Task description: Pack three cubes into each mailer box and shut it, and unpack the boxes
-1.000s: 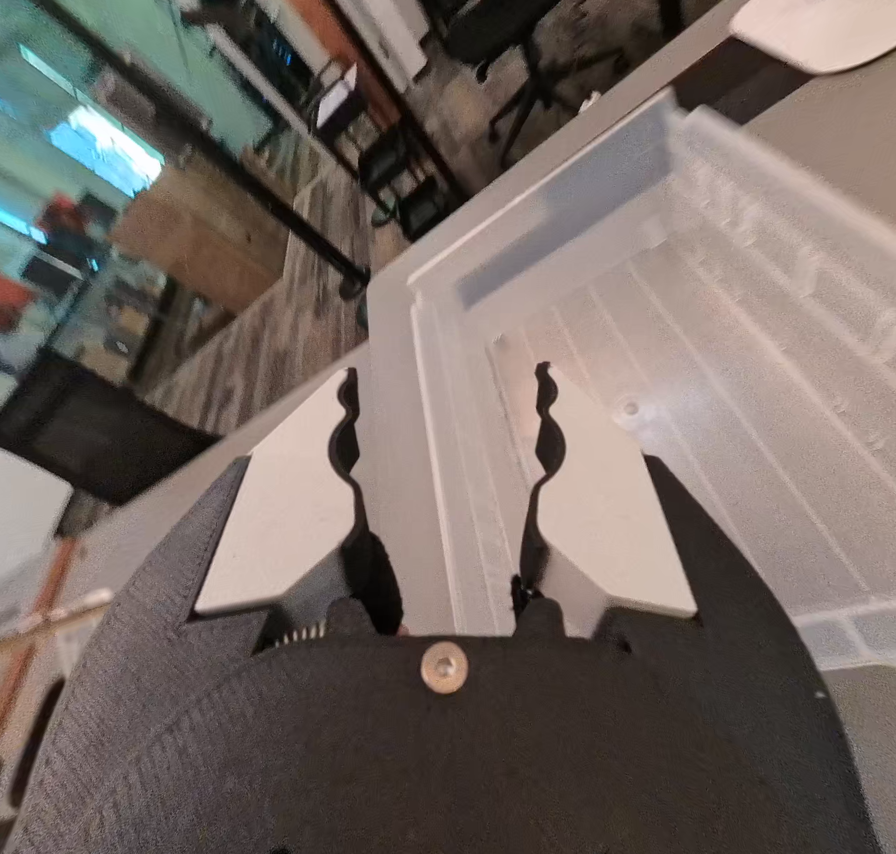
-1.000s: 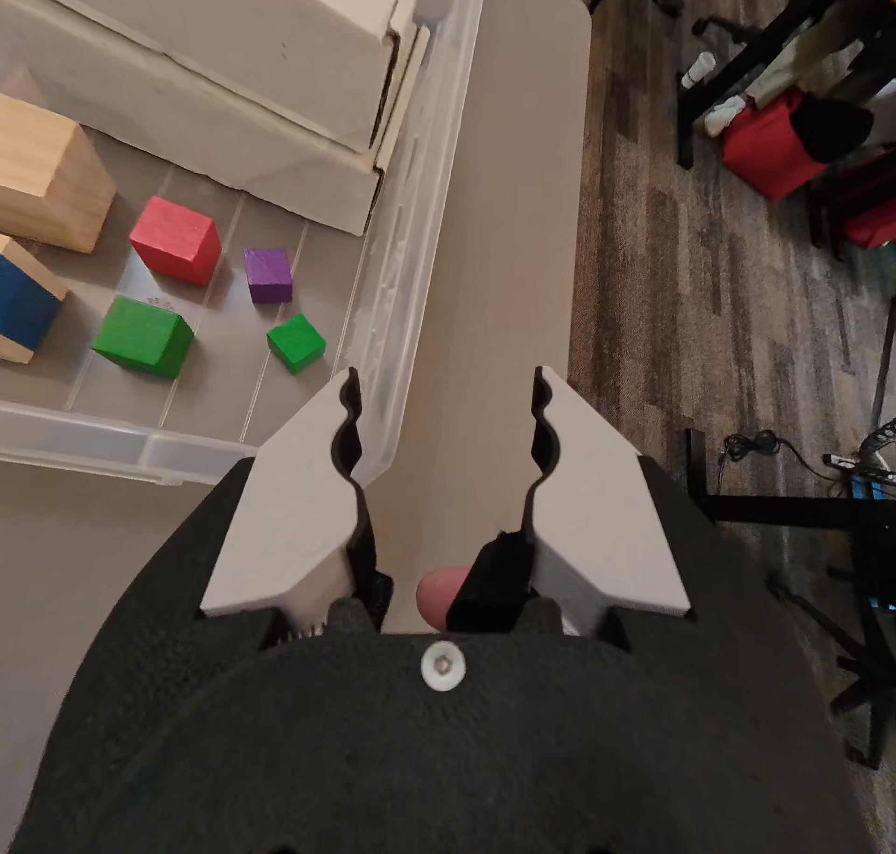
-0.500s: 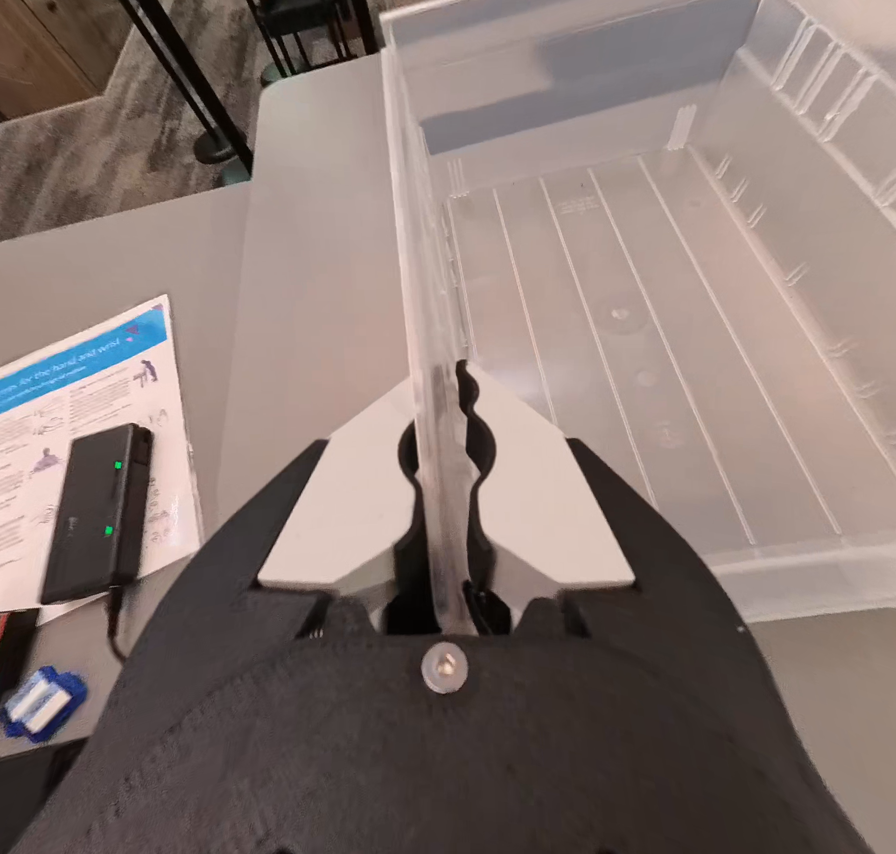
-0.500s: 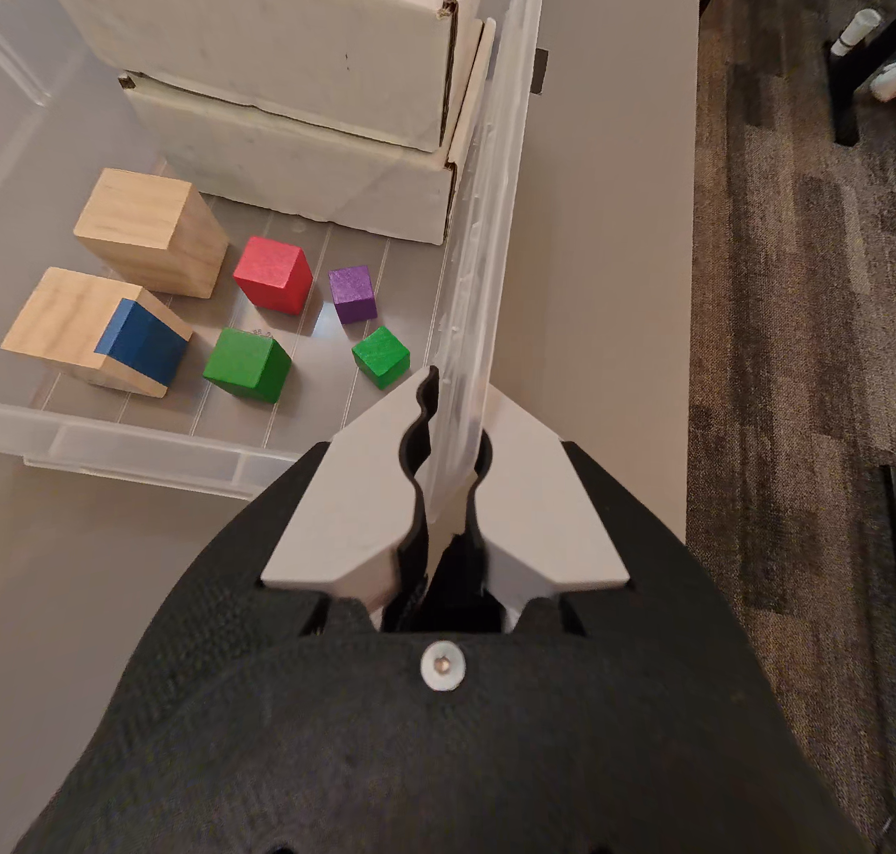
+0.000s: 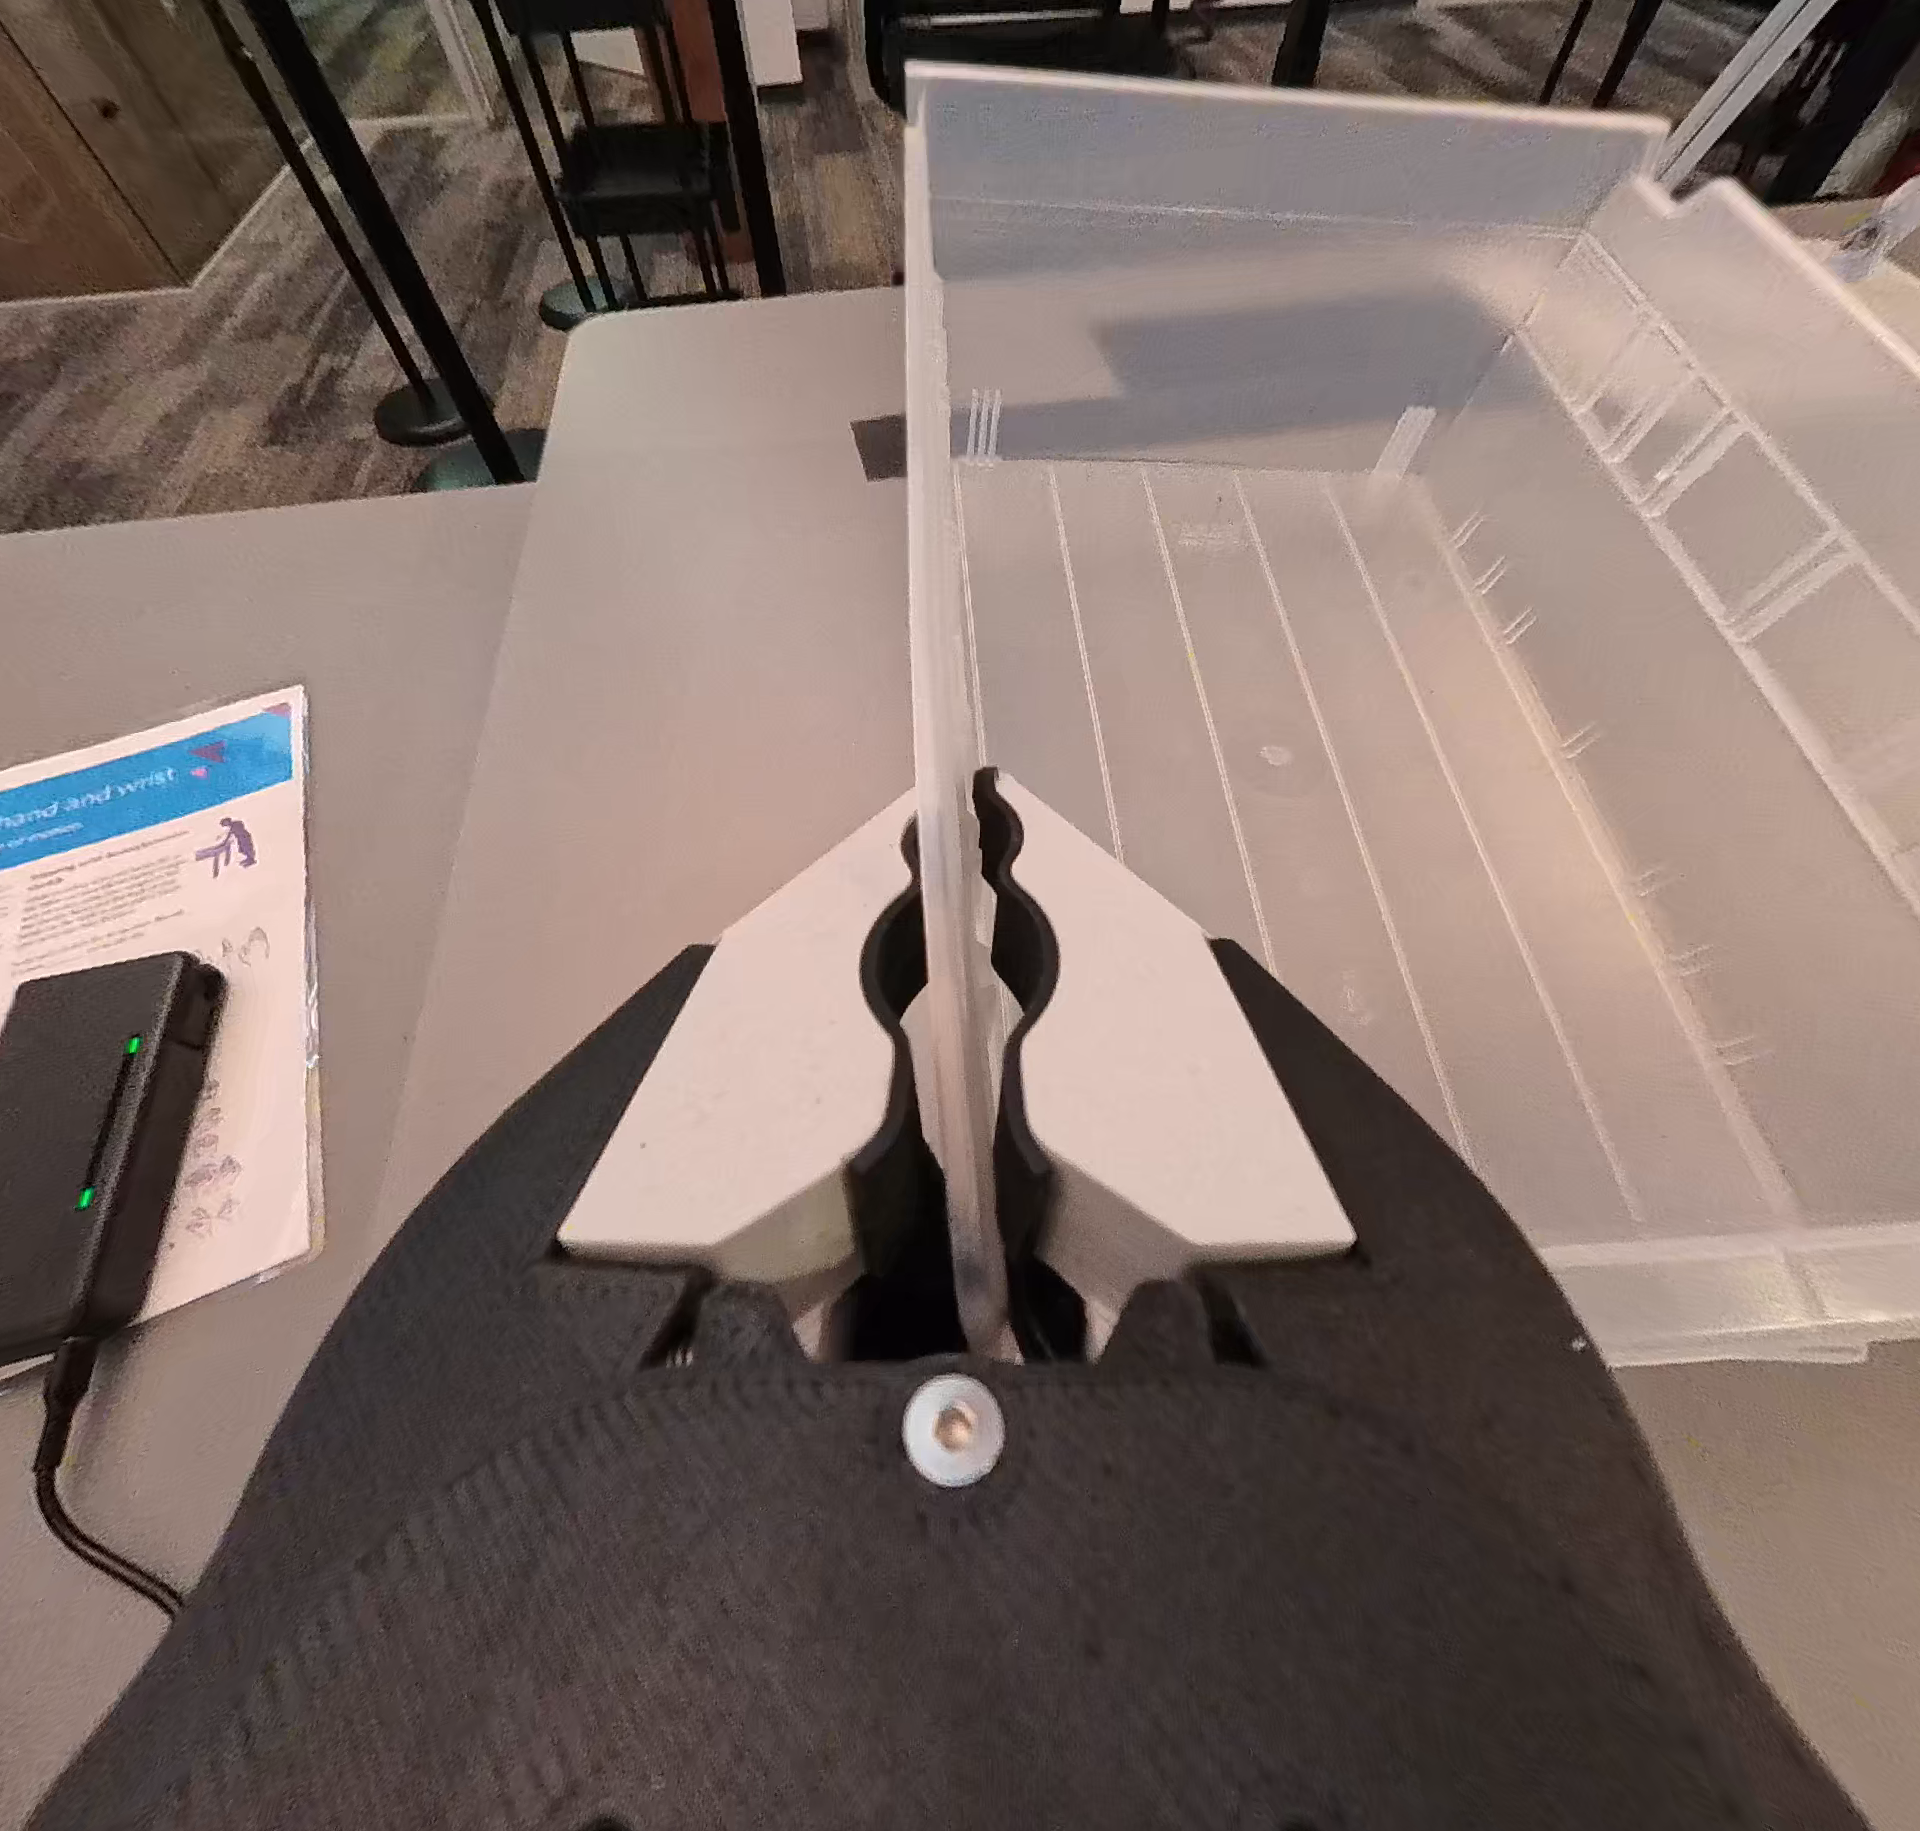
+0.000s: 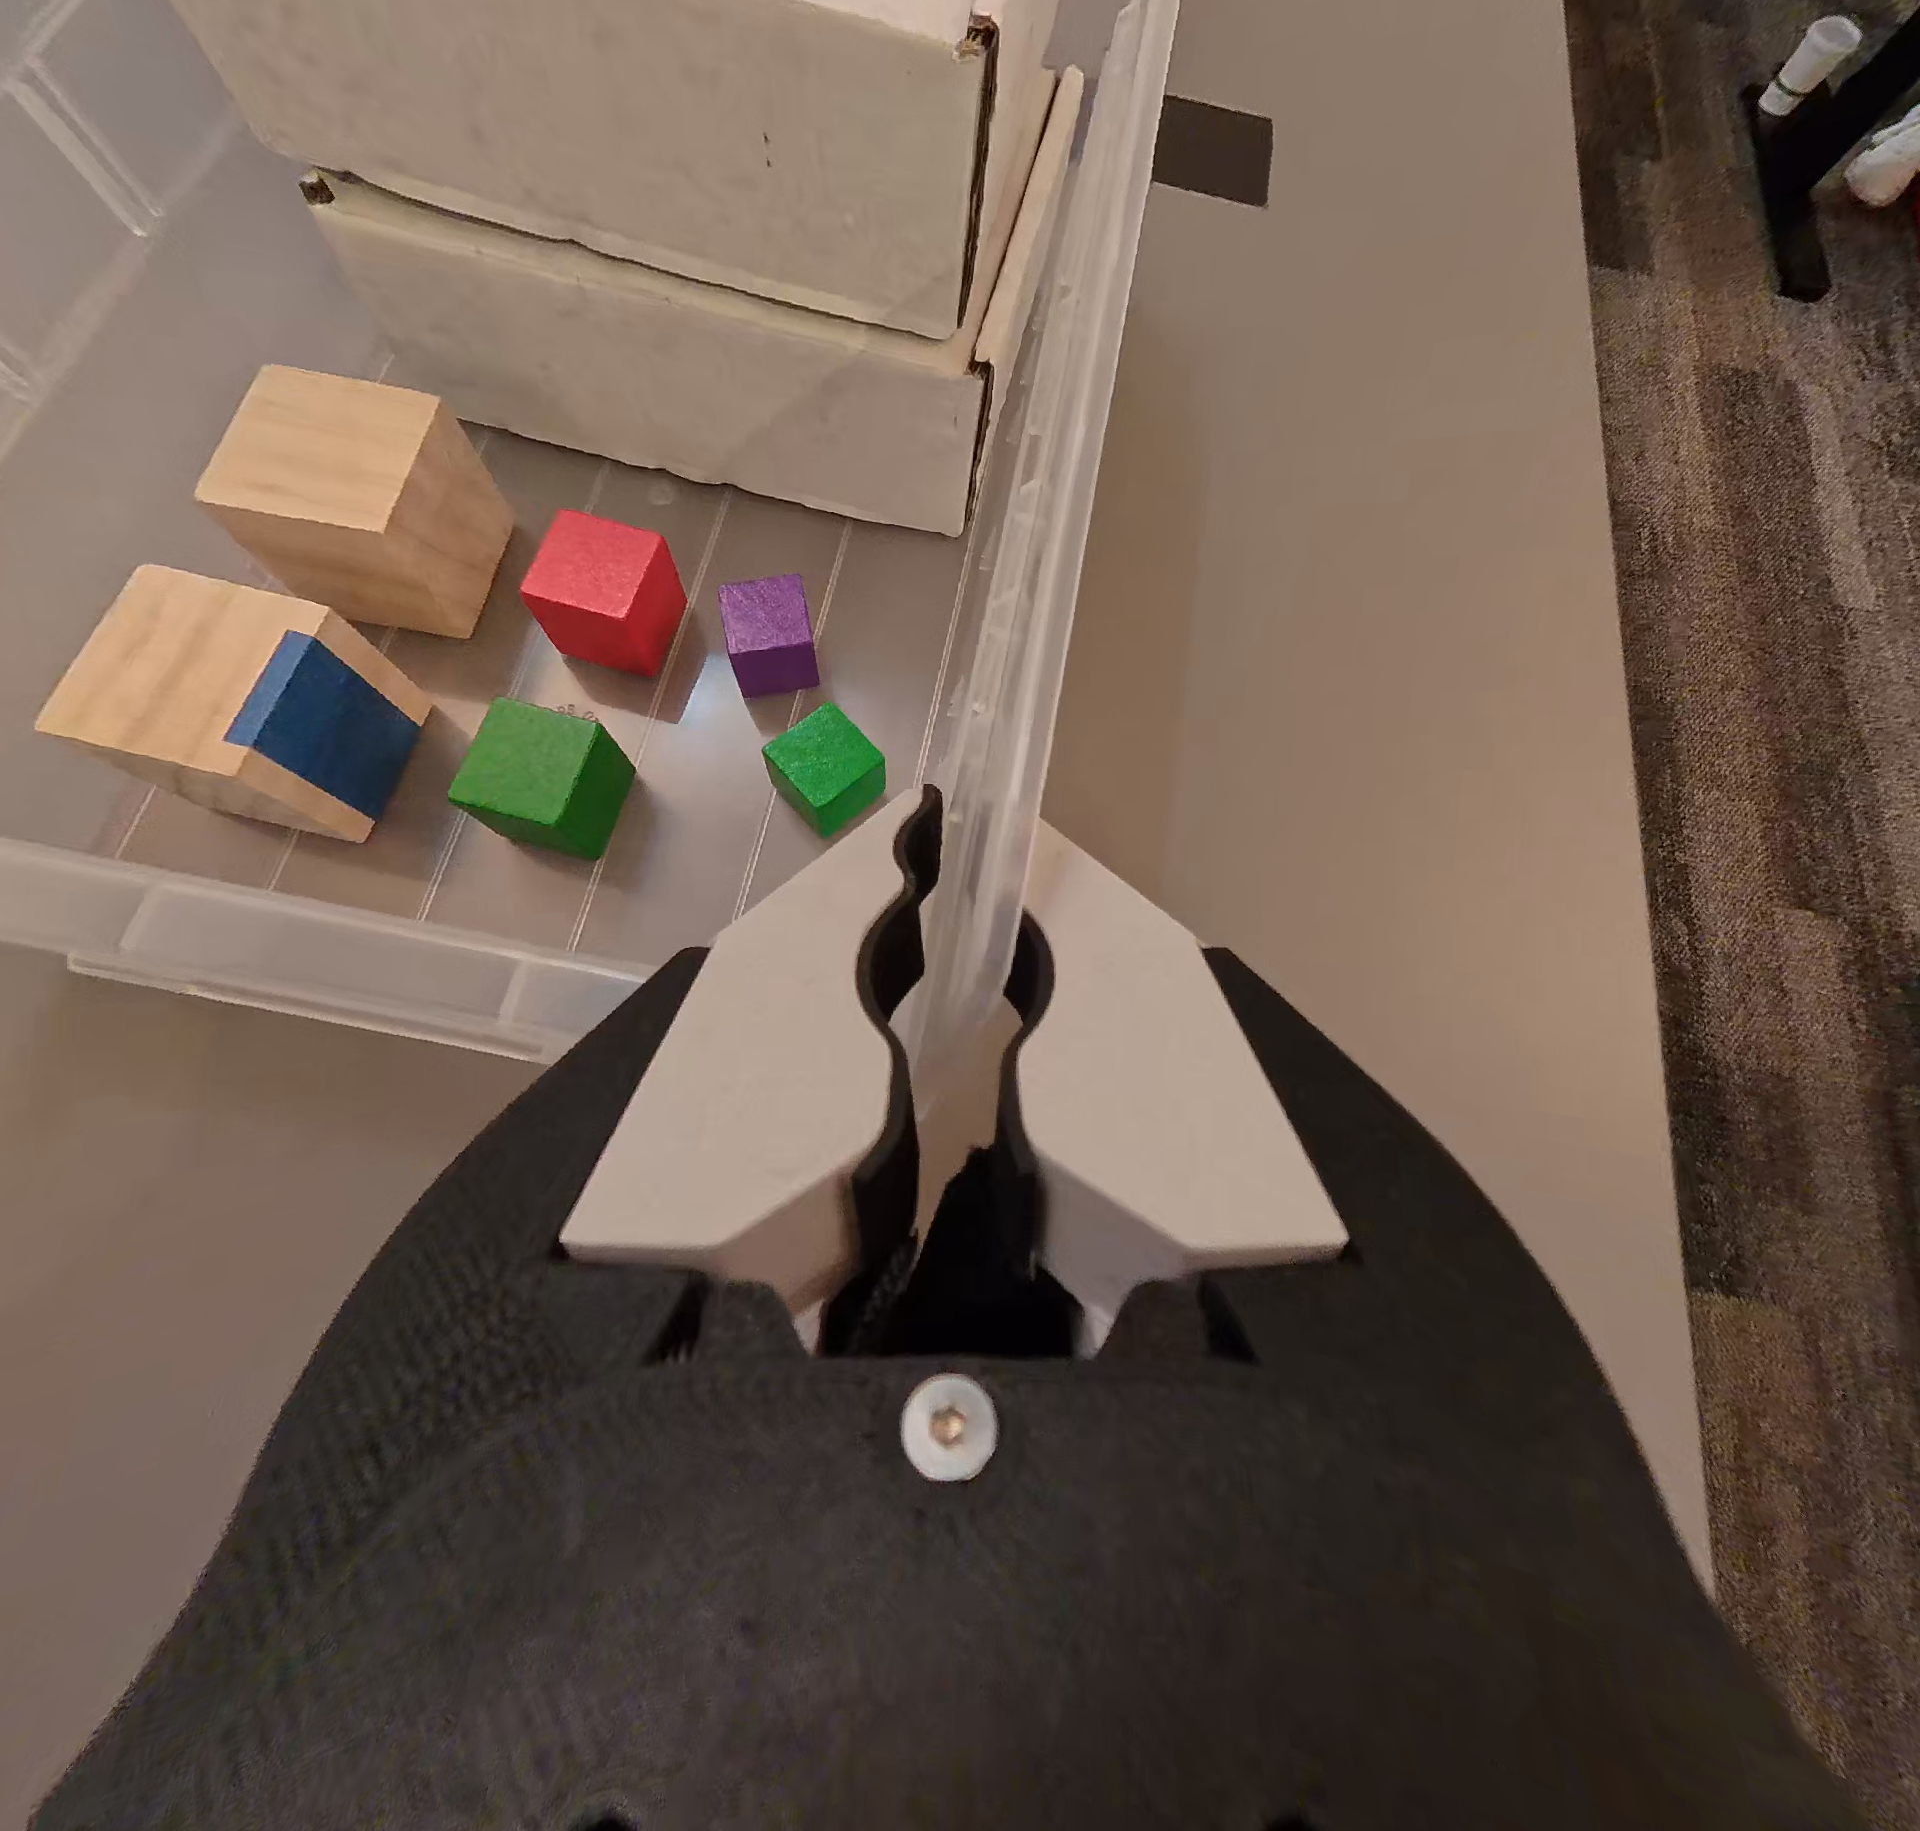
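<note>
Left claw (image 5: 951, 950) and right claw (image 6: 971, 950) each clench a clear bin (image 5: 1455, 846) wall; move both level so the 2 mailer boxes (image 6: 665, 254) stay stacked.

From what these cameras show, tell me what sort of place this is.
Probably an office or lab workspace: grey table, carpeted floor, black furniture legs beyond it, and a printed sheet beside a black device.
</note>
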Demonstrator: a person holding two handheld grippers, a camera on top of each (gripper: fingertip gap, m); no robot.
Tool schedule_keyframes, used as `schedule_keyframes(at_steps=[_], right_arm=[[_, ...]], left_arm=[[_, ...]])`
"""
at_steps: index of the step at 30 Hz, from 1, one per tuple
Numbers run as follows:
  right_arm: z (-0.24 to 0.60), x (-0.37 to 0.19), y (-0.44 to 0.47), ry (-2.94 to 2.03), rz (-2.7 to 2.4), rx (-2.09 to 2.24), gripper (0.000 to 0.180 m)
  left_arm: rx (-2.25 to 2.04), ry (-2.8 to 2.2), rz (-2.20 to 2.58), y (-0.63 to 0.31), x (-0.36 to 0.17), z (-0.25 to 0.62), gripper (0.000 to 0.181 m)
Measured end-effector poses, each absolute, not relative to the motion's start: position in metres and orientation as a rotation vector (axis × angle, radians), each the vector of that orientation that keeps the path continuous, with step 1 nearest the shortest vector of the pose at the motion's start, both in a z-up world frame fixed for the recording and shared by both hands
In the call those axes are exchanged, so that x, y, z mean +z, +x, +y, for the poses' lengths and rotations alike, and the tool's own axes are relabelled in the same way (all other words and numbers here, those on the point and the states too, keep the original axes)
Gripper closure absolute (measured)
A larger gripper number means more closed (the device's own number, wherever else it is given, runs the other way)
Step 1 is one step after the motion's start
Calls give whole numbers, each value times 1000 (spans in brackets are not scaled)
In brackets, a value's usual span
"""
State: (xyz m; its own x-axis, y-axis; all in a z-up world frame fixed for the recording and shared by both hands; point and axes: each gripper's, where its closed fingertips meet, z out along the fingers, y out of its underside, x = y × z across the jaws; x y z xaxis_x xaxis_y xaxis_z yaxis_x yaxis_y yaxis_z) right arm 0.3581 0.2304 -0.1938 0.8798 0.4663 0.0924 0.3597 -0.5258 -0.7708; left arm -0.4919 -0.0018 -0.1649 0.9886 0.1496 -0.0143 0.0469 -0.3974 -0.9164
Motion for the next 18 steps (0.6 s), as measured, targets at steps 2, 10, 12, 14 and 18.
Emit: schedule_keyframes(at_steps=[2, 10, 12, 14, 18], right_arm=[[224, -194, 352, -2181, -586, 155, 176], [193, -194, 301, -2177, -629, 195, 176], [185, -193, 286, -2167, -621, 217, 176], [179, -193, 271, -2149, -613, 223, 176], [162, -193, 238, -2127, -640, 263, 173]], left_arm=[[102, -1951, -147, -492, -160, -3, 178], [86, -1851, -138, -490, -132, -5, 178], [56, -1808, -150, -490, -122, -7, 178], [39, -1781, -155, -490, -112, -10, 178], [37, -1740, -148, -490, -93, -16, 178]])
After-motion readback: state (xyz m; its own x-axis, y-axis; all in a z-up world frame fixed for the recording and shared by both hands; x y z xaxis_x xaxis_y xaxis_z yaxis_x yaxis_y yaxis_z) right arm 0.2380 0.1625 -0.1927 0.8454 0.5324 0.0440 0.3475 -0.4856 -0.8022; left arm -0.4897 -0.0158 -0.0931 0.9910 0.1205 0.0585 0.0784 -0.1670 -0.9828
